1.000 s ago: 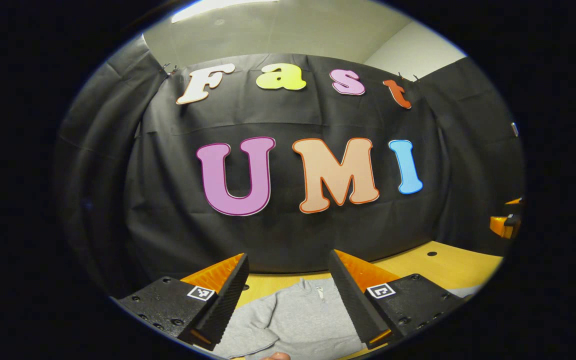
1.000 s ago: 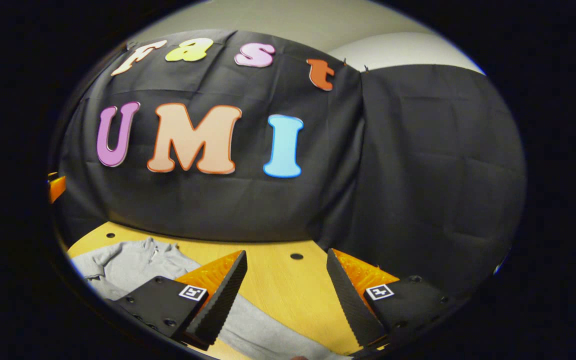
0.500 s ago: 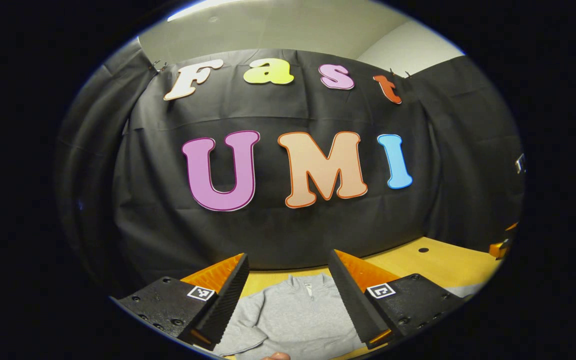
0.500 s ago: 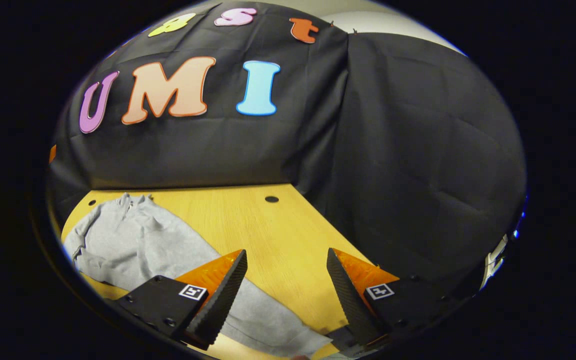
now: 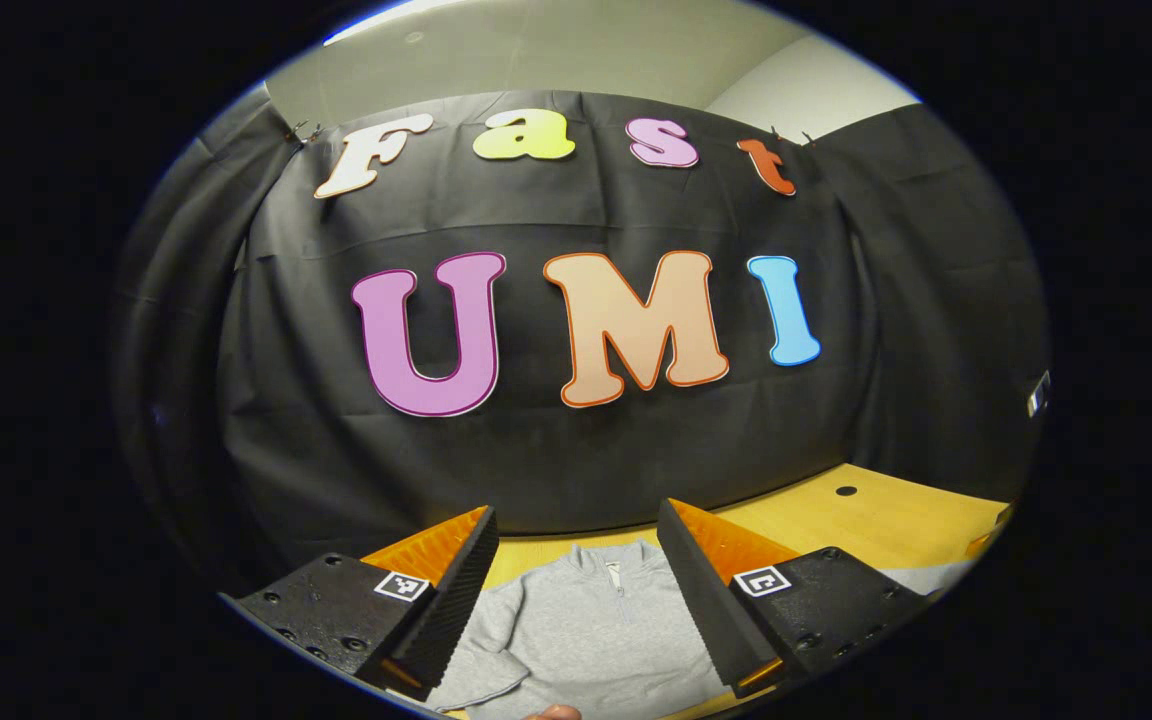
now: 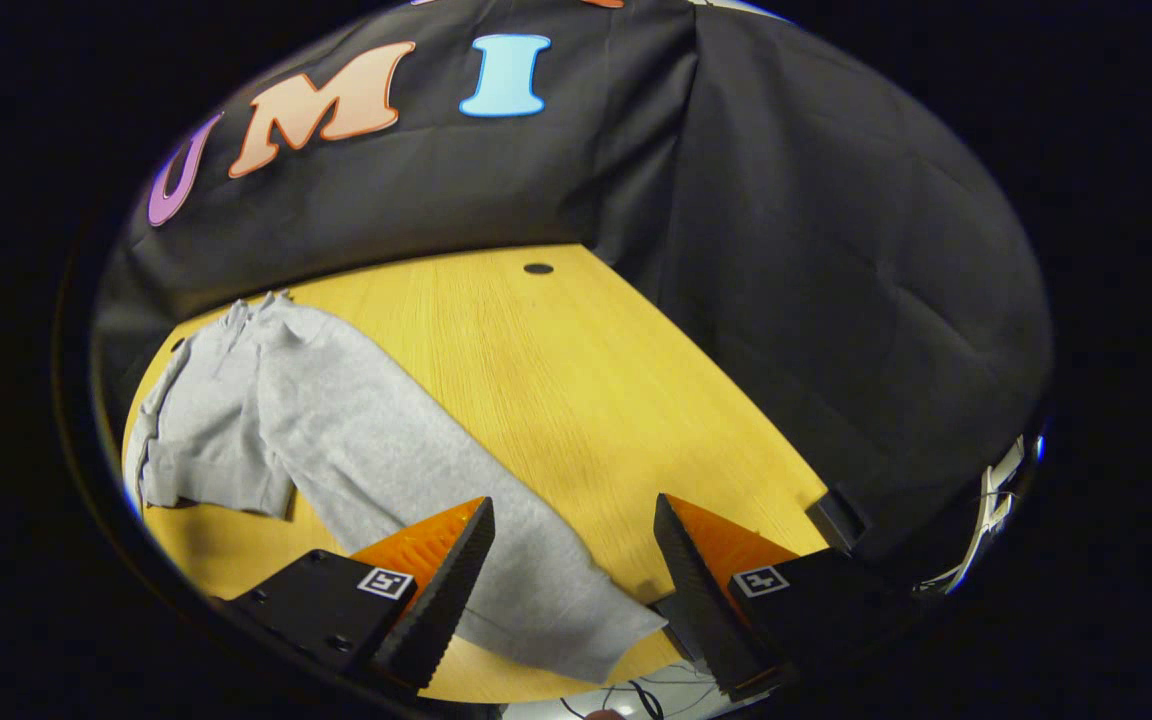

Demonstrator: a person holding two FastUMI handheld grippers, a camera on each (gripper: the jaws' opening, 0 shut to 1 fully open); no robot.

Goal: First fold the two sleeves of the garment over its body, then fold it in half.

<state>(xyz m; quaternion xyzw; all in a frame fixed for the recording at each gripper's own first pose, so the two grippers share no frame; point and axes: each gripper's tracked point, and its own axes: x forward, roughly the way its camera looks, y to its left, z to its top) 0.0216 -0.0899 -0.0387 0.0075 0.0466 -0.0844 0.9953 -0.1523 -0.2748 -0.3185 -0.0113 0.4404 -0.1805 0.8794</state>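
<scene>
A grey zip-neck sweatshirt (image 5: 591, 625) lies flat on the wooden table (image 5: 866, 520), collar toward the booth wall. My left gripper (image 5: 576, 600) hovers open above its chest, nothing between the fingers. In the right gripper view the same sweatshirt (image 6: 236, 400) spreads at the left, and one long sleeve (image 6: 496, 540) runs out toward the near table edge. My right gripper (image 6: 571, 590) is open, with the sleeve's cuff end lying between and below its fingers. Whether the fingers touch the cloth I cannot tell.
The yellow wooden table (image 6: 576, 380) has a small dark hole (image 6: 538, 268) near the back. Black cloth walls close the table at the back and right. Cables (image 6: 636, 695) lie below the near edge. A fingertip (image 5: 551, 712) shows at the bottom of the left gripper view.
My right gripper has tilted down toward the table, bringing the sleeve and its cuff into view between the fingers. The left gripper has shifted slightly, centring on the collar.
</scene>
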